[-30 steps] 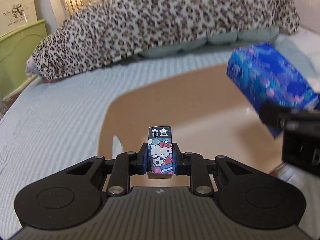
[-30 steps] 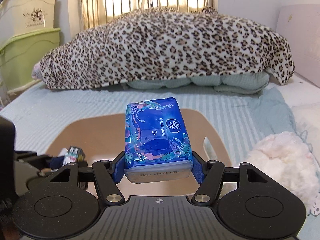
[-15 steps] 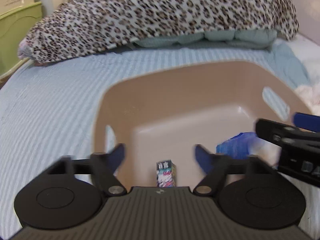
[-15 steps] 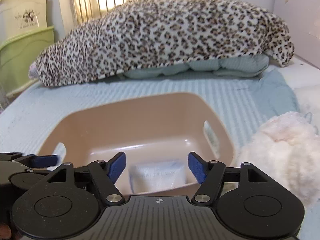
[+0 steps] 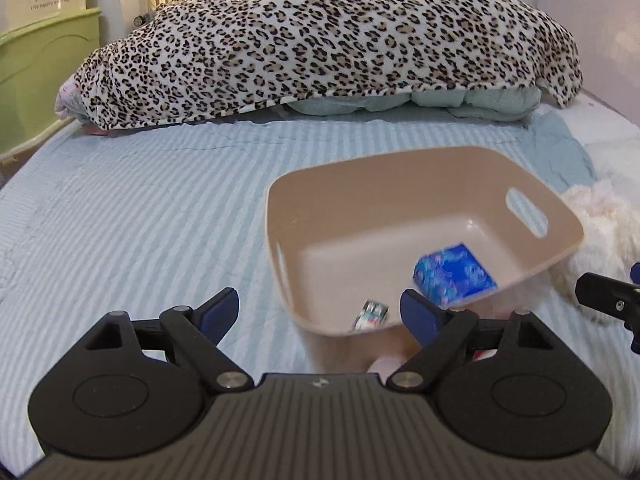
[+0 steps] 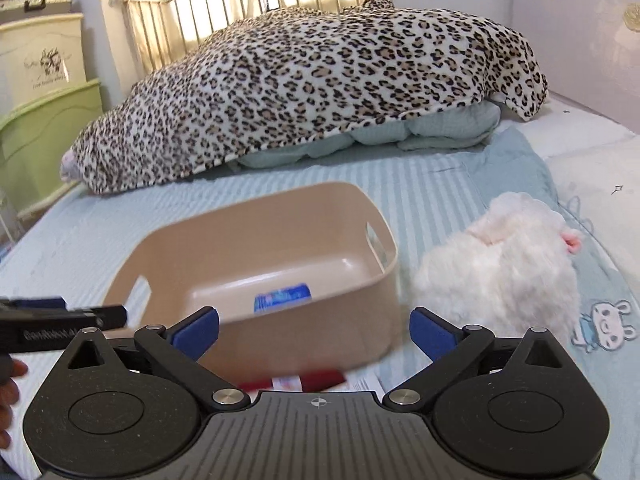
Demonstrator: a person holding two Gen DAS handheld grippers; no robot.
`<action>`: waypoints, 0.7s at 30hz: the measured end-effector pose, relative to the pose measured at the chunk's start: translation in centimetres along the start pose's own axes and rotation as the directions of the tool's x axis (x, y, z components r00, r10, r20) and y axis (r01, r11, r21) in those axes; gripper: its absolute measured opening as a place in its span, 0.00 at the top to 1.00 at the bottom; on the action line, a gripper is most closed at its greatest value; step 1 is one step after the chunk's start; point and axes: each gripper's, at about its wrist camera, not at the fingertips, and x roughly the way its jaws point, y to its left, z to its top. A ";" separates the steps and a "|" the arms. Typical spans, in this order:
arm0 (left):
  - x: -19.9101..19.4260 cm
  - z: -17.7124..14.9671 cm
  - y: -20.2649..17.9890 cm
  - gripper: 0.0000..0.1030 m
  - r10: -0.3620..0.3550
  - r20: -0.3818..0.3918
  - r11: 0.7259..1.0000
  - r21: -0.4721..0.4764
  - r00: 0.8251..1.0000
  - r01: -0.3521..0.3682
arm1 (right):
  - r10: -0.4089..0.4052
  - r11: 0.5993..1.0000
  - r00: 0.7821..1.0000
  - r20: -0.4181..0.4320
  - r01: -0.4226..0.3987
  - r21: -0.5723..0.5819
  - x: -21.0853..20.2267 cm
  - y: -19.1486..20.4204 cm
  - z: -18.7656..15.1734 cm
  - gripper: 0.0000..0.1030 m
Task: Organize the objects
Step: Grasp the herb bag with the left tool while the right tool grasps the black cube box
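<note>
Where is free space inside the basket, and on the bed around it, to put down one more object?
Inside the tan basket, the floor is bare toward its far-left corner; the blue tissue pack and small box fill the near-right part. The striped bedsheet left of the basket is open. The right side is crowded by the white plush toy.

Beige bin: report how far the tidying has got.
Done: the blue tissue pack and the small cartoon box lie inside the beige bin. In hand: nothing; the left gripper and right gripper are both open and empty. Left: the white plush toy beside the bin, and a red item before it.
</note>
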 end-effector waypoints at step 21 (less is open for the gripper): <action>-0.8 -9.4 2.3 0.14 0.034 -0.136 0.995 0.097 0.990 -0.021 | 0.004 0.993 0.989 -0.149 -0.022 -0.116 -1.2 2.6 -9.8 0.00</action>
